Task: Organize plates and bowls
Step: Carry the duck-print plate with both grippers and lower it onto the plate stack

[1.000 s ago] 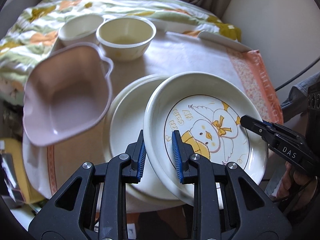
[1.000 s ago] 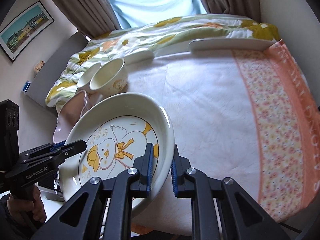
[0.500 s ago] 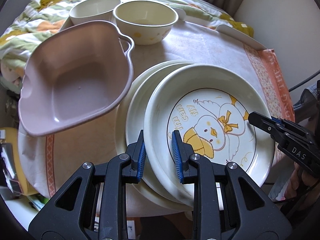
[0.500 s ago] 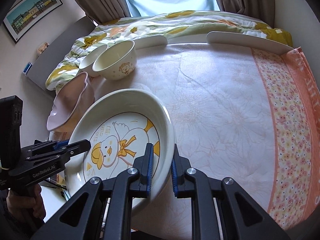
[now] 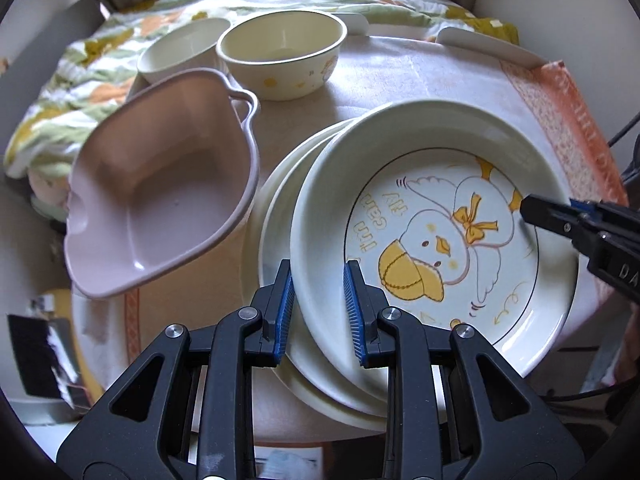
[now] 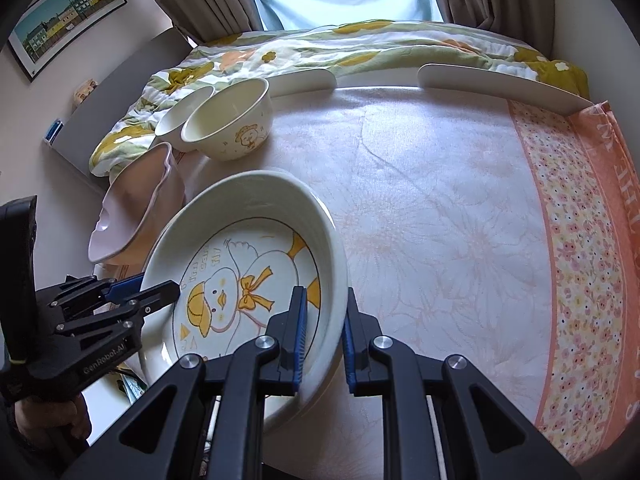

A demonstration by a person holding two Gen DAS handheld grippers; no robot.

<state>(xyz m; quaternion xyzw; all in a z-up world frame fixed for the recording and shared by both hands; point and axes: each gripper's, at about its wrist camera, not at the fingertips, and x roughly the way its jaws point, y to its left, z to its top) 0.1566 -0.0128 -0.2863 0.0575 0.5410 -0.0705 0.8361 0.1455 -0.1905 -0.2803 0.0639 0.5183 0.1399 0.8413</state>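
A cream plate with a yellow duck drawing hangs over a stack of plain white plates, set off to their right. Whether it touches them I cannot tell. My left gripper is shut on the near rim of the duck plate. The right gripper pinches its right rim. In the right wrist view the right gripper is shut on the duck plate, with the left gripper clamped on the opposite rim. A pink square bowl lies left of the stack.
Two cream bowls stand side by side at the table's far left. The peach flowered tablecloth lies bare to the right. White curved rails line the far edge, with a floral quilt behind. A person's hand holds the left gripper.
Both grippers have carried the duck plate slightly down toward the plain plates, and the left view has tilted up to show more of the table. Both grips stay unchanged.
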